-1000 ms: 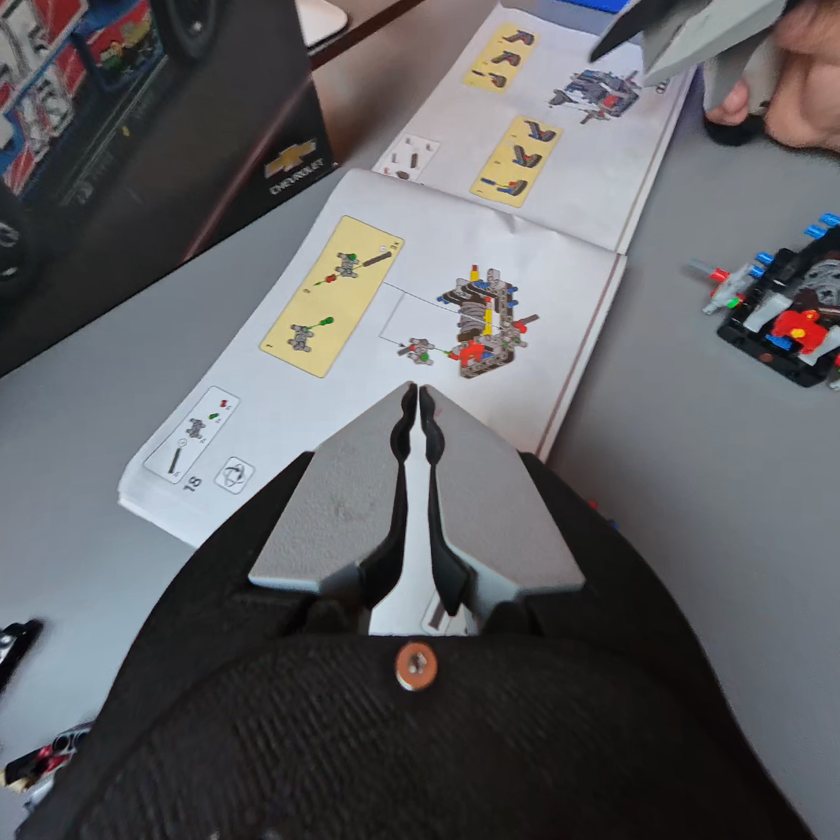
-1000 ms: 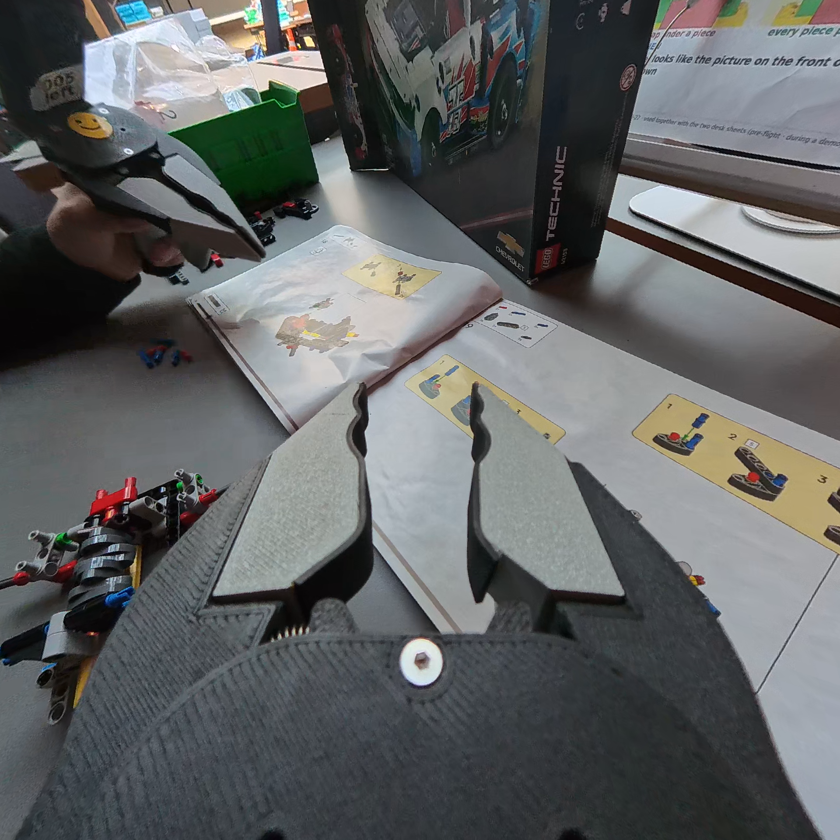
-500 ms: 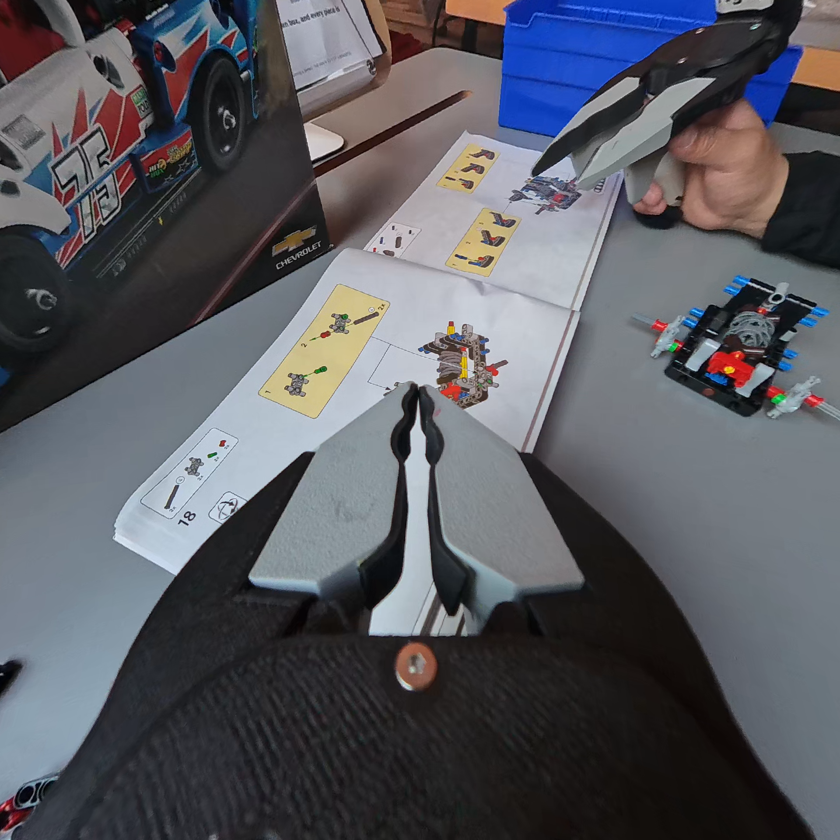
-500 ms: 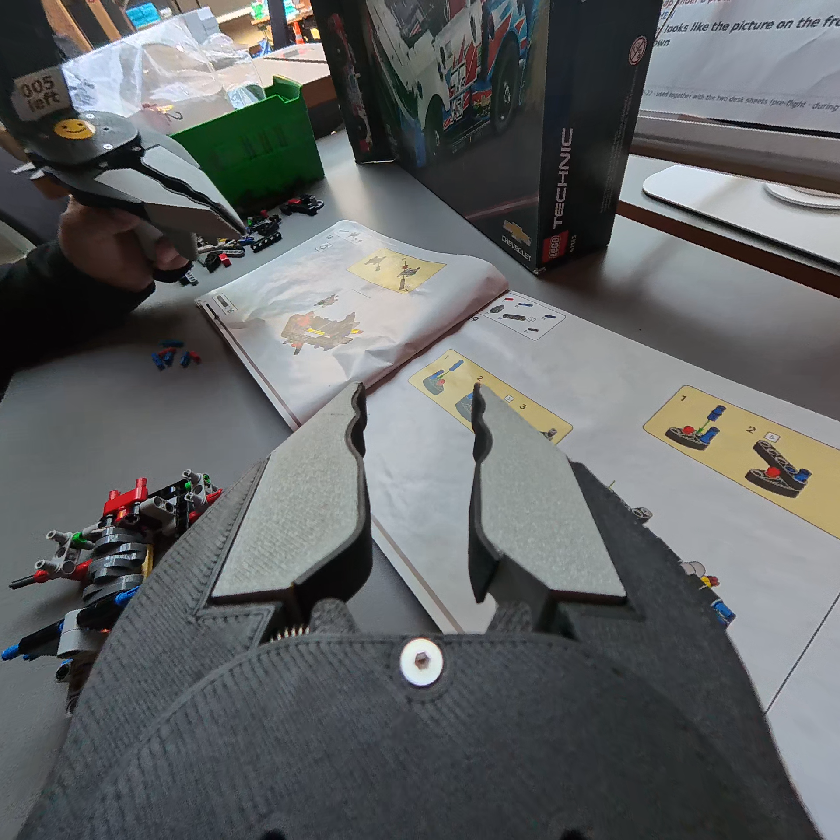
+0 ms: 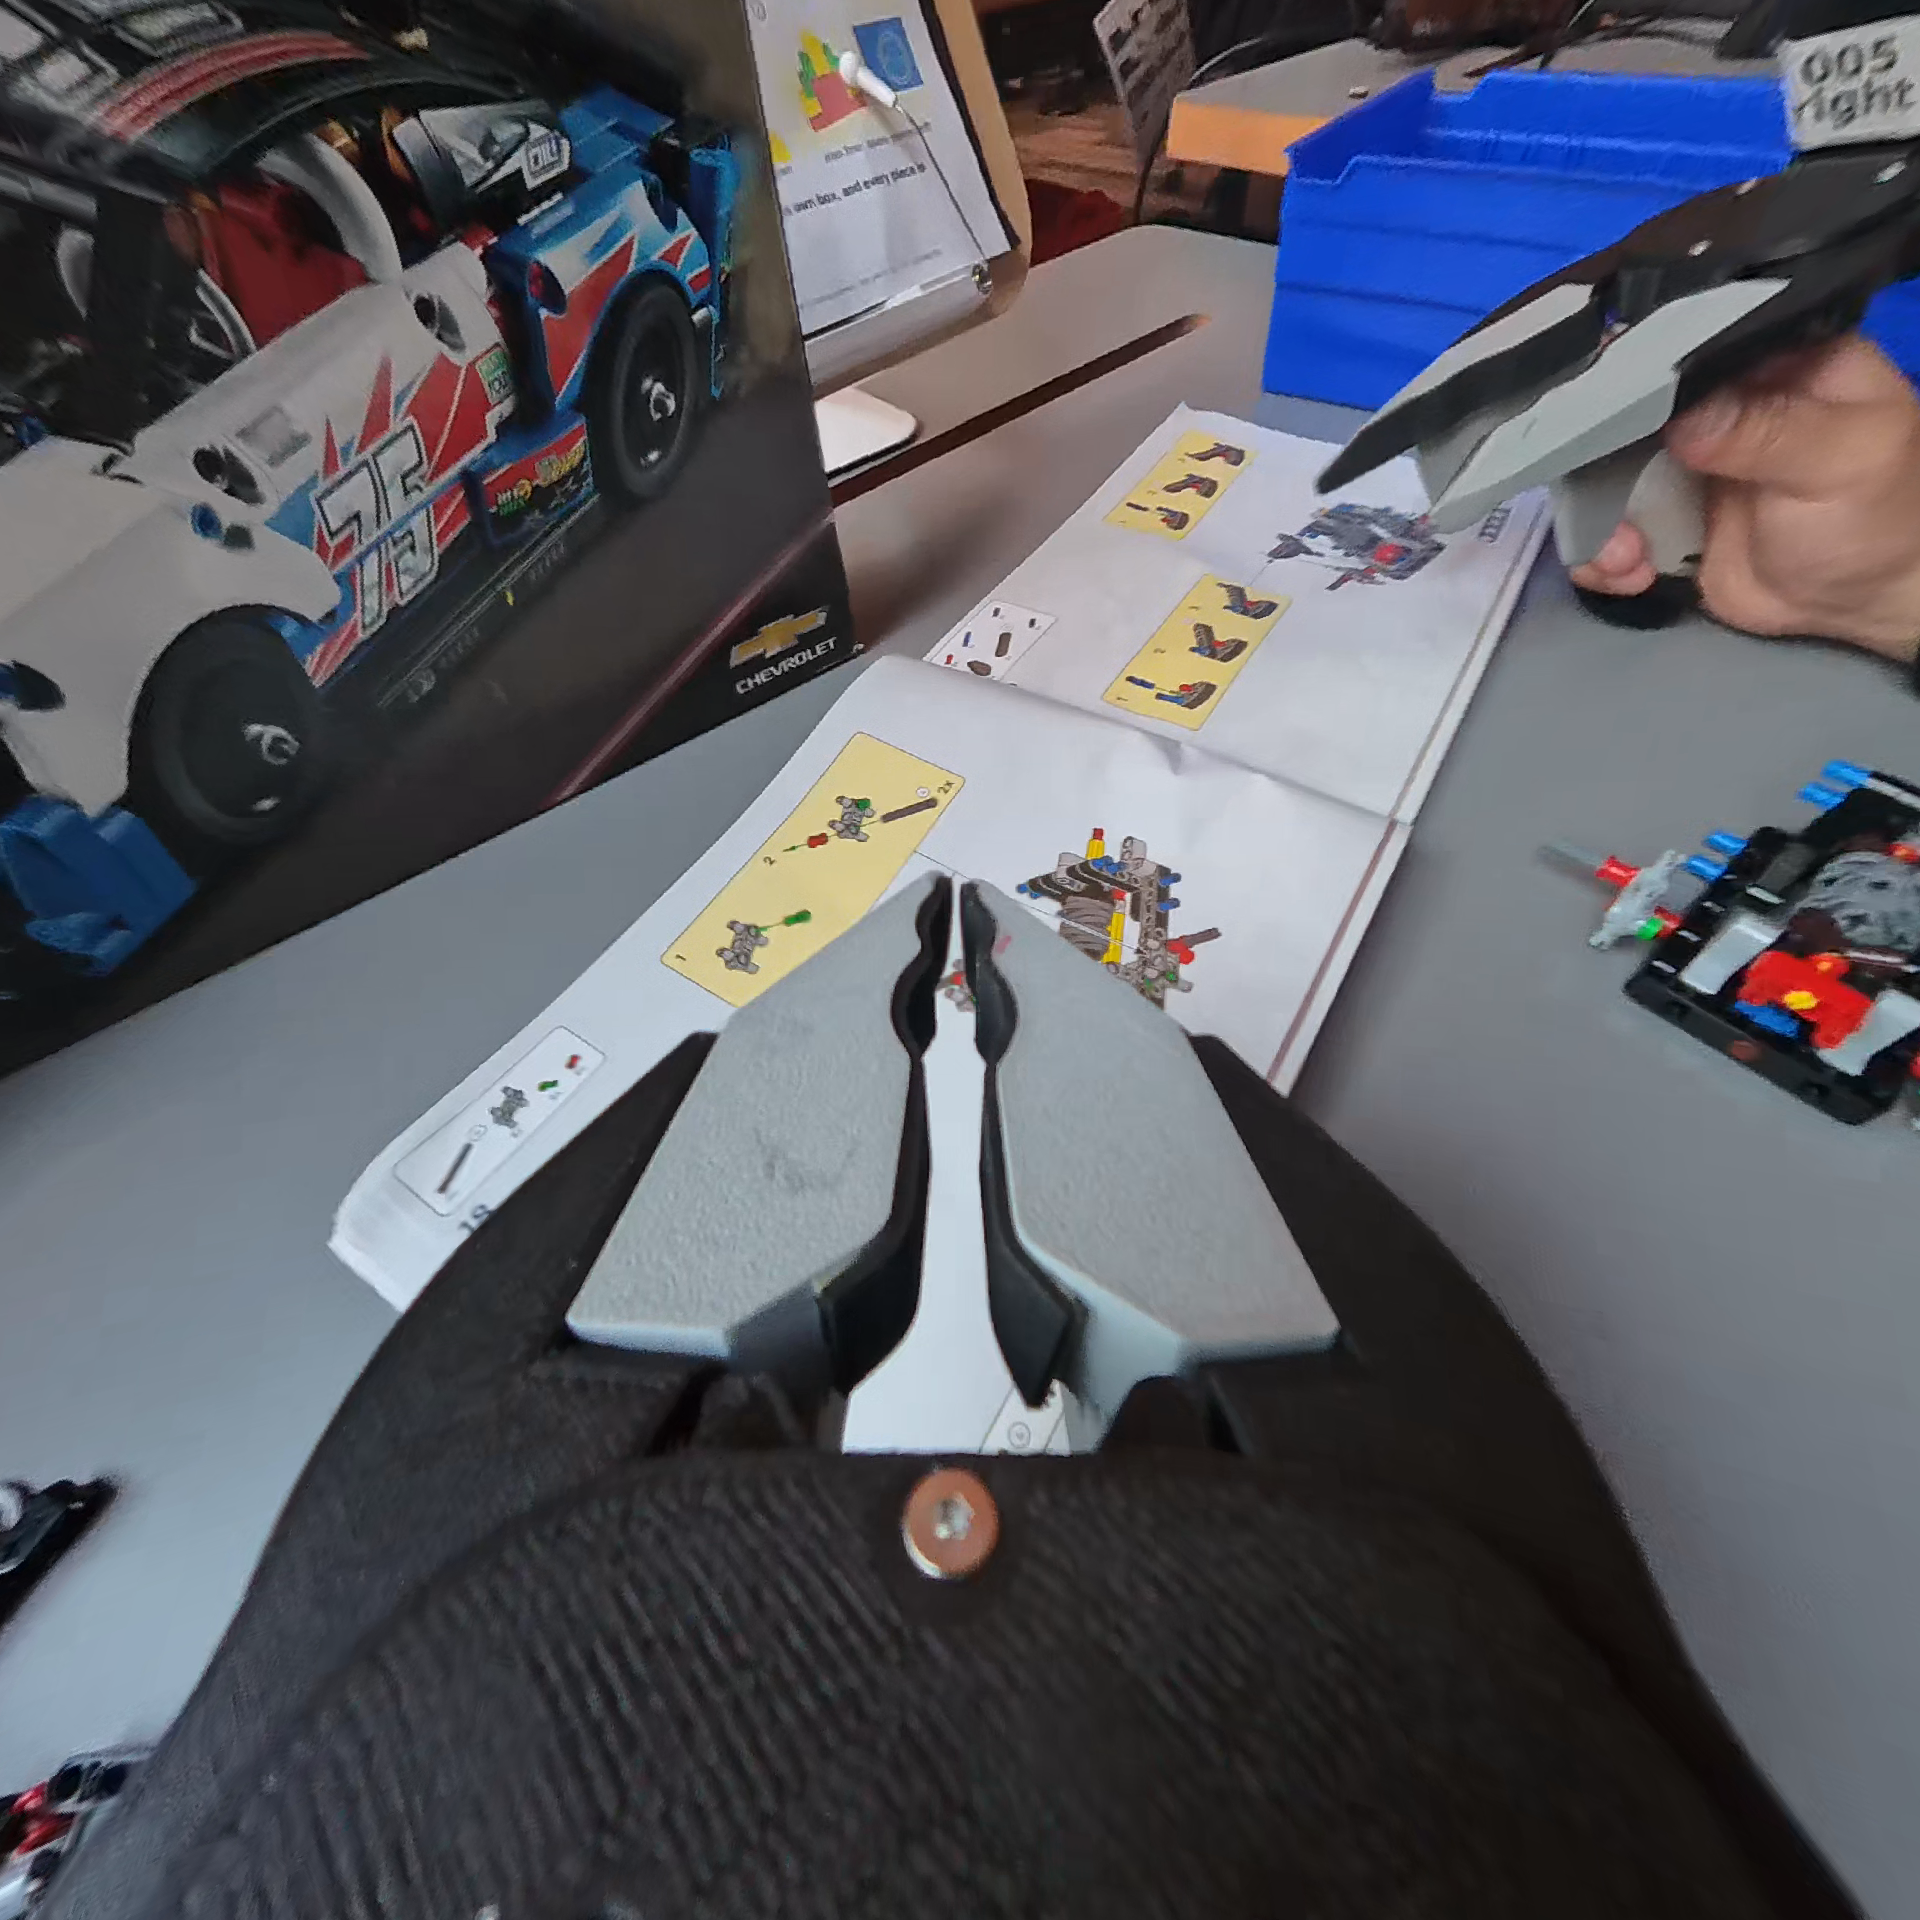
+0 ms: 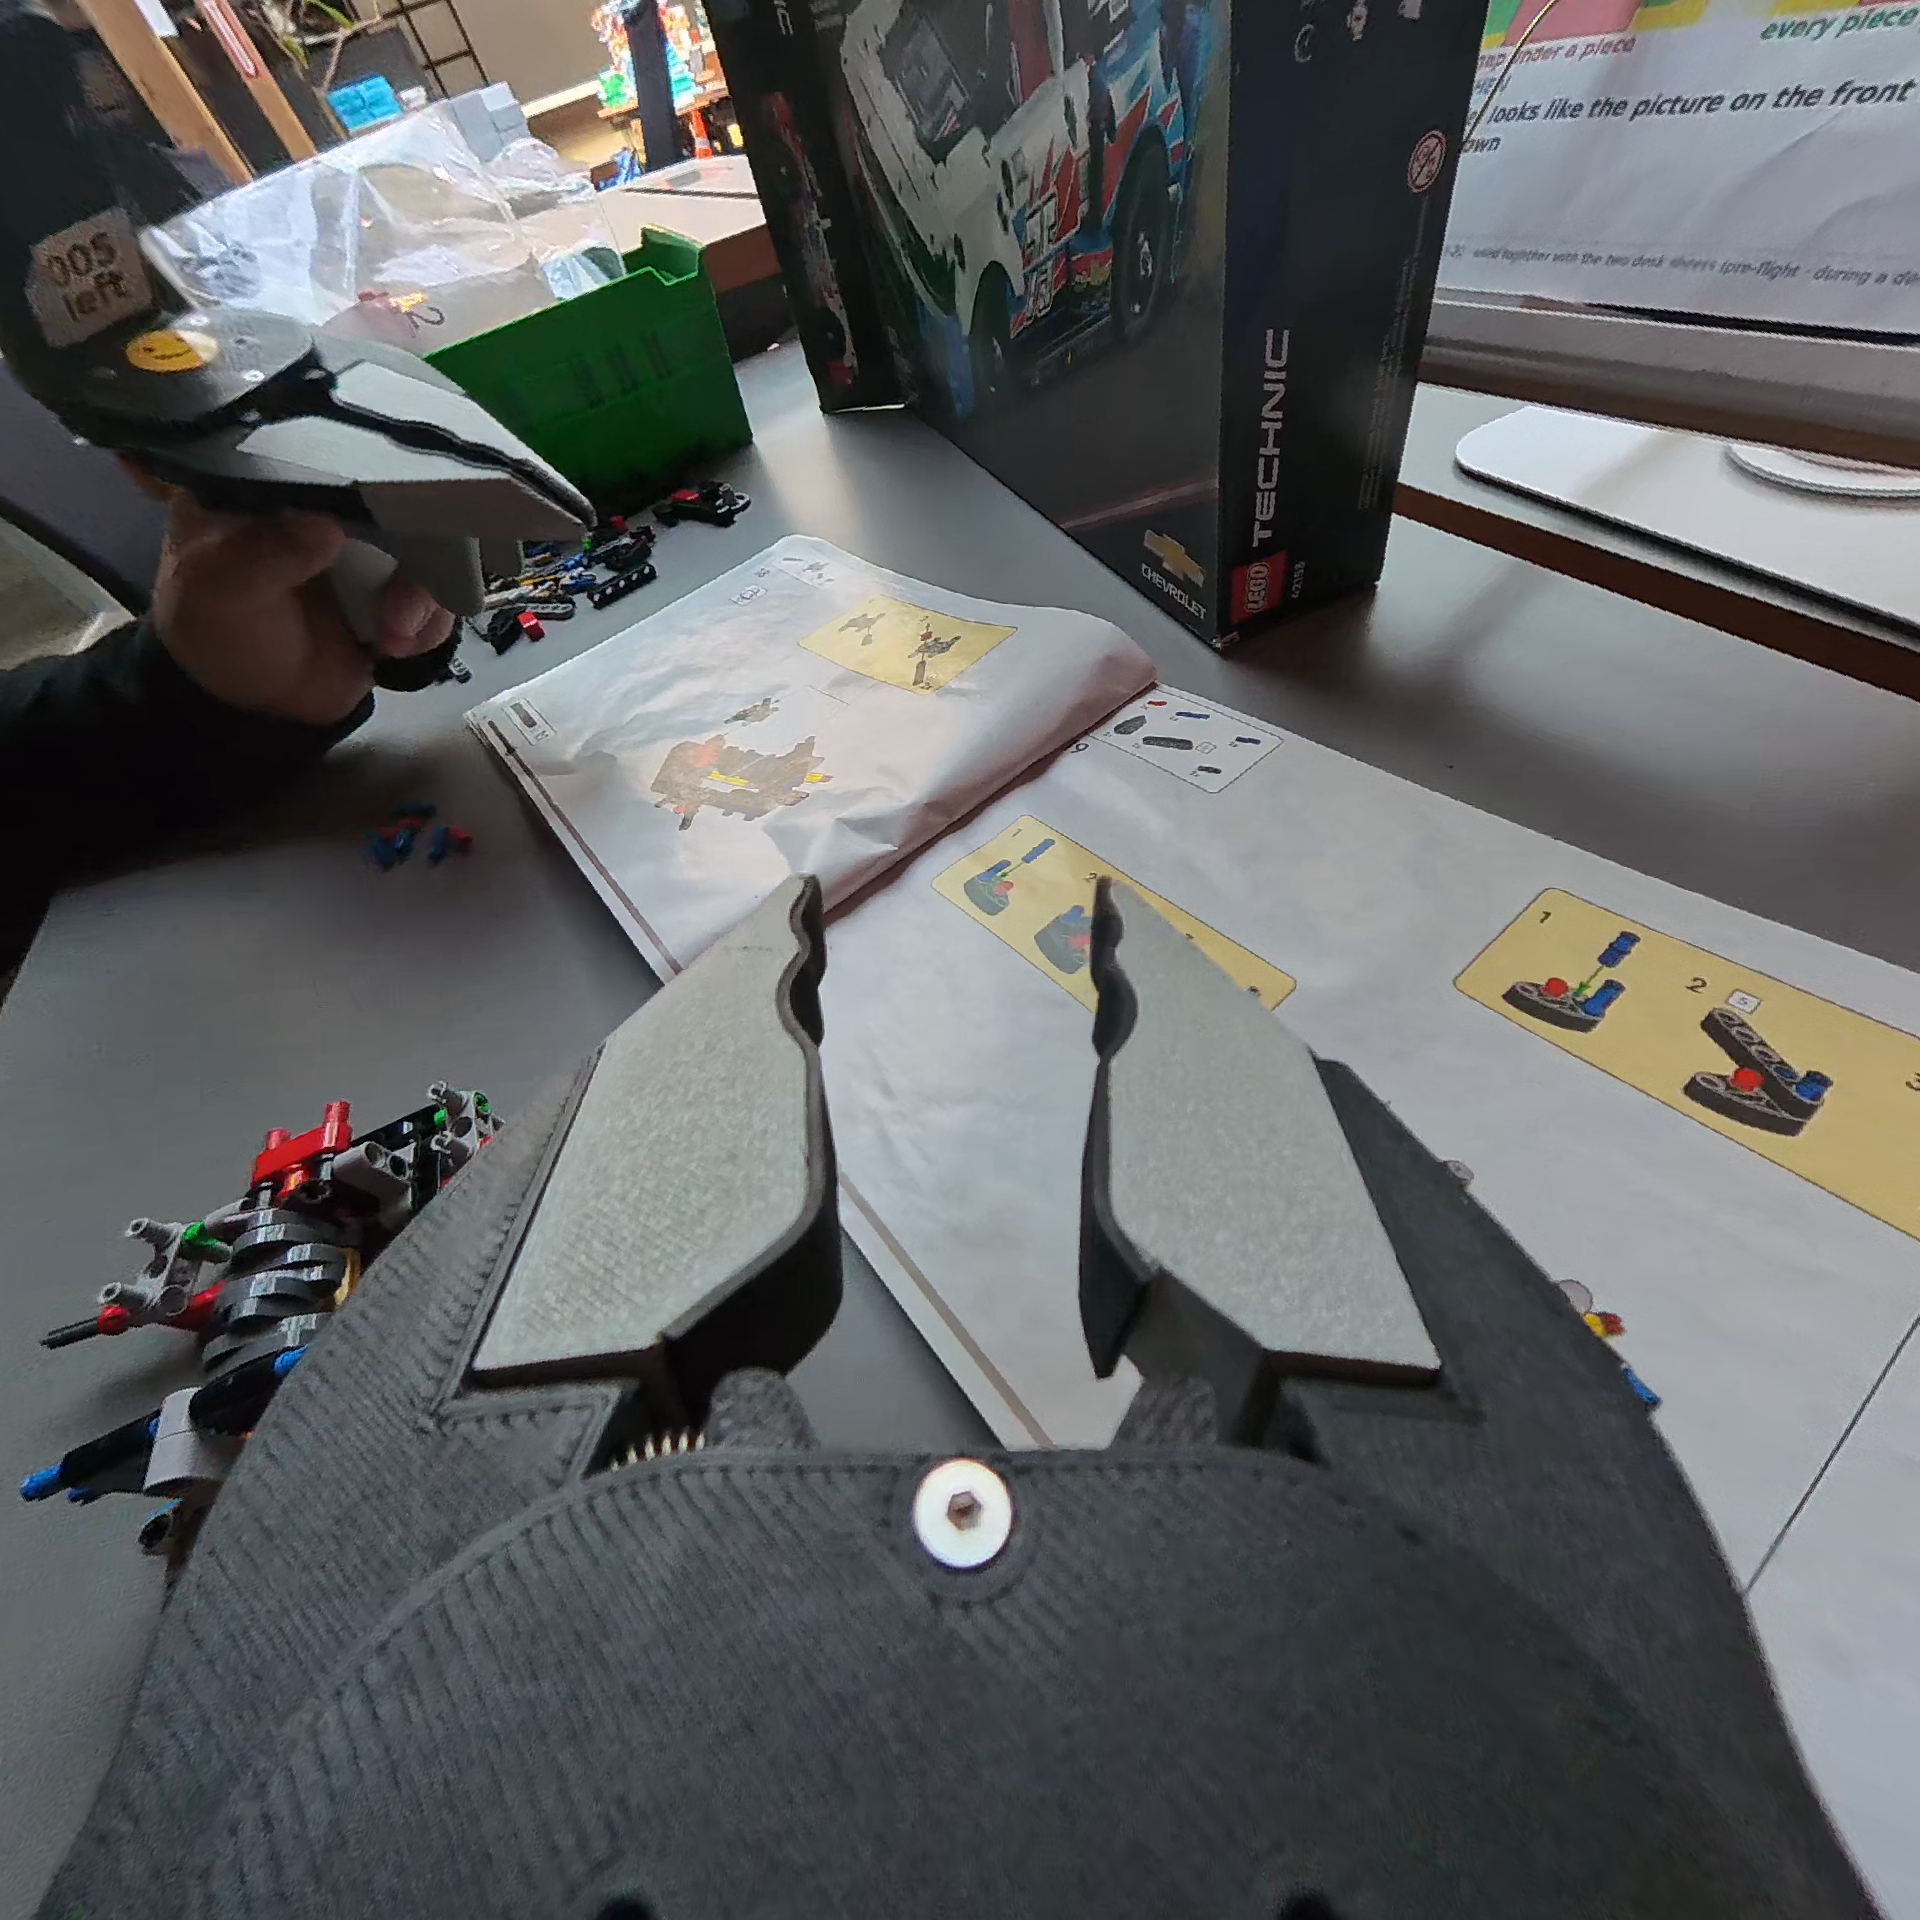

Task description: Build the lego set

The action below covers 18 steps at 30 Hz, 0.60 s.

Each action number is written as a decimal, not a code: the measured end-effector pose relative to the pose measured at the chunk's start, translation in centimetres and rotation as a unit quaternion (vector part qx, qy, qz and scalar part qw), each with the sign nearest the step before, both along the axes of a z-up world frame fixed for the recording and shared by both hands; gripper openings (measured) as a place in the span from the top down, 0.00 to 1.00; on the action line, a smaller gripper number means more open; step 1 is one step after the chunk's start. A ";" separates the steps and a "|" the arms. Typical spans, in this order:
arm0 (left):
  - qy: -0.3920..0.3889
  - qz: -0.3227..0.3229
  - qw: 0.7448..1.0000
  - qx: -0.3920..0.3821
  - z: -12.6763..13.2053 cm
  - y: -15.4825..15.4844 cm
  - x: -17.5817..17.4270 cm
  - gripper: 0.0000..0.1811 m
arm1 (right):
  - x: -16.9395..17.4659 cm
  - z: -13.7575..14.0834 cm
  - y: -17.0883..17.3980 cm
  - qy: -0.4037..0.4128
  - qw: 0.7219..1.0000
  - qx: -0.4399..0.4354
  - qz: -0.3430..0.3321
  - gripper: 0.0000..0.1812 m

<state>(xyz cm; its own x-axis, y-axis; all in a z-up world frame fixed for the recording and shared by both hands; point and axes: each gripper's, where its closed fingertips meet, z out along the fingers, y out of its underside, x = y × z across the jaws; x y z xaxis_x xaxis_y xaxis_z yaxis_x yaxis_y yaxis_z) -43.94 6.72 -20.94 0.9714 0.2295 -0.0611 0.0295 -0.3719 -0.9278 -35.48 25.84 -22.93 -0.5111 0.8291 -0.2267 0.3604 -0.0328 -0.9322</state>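
Observation:
A partly built lego assembly [image 5: 1808, 977], black with red, grey and blue pieces, lies on the grey table right of the open instruction booklet [image 5: 1226, 810]. It also shows in the right wrist view [image 6: 260, 1257], at the lower left. My left gripper [image 5: 956, 896] is shut and empty, held above the booklet's near page. It also shows far left in the right wrist view [image 6: 577, 514]. My right gripper [image 6: 954, 899] is open and empty above the booklet [image 6: 831, 727]. It also shows in the left wrist view [image 5: 1387, 499] over the far page.
The tall lego box [image 5: 364, 468] stands behind the booklet [image 6: 1091, 312]. A blue bin [image 5: 1507, 208] is at the back right. A green bin [image 6: 613, 384] holds plastic bags. Loose pieces [image 6: 603, 561] lie before it, and a few small pins [image 6: 416, 836] near the booklet. A white monitor base [image 6: 1662, 488] sits at right. Some 20 centimetres of space lies between my two pairs of fingers. The partly built lego assembly [image 5: 1808, 977] lies around 15 centimetres away from my right fingertips. It is also in sight in the right wrist view [image 6: 298, 1145].
My left gripper has tilted up and back, bringing the box front and blue bin into view. My right gripper has shifted a little over the booklet. Neither has opened or shut.

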 end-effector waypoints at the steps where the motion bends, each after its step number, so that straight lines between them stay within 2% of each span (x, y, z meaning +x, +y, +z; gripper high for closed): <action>1: 0.021 0.003 1.000 -0.005 0.1 0.1 0.2 1.00 | 0.0 0.1 0.1 0.001 1.000 -0.001 -0.003 0.72; 5: 0.078 -0.025 0.997 -0.010 1.2 0.9 3.0 0.97 | -0.1 0.0 0.2 0.007 1.000 0.011 -0.014 0.72; 11: 0.034 -0.101 0.994 0.012 2.3 1.9 9.1 0.92 | -0.3 -0.2 0.4 0.008 0.999 0.035 -0.029 0.71; 14: 0.058 -0.104 0.993 0.005 2.2 1.8 9.8 0.88 | -0.2 -0.2 0.6 0.012 0.999 0.038 -0.035 0.71; 18: 0.063 -0.122 0.990 -0.015 0.8 2.4 10.7 0.75 | 0.0 0.1 0.4 0.021 0.999 0.033 -0.028 0.71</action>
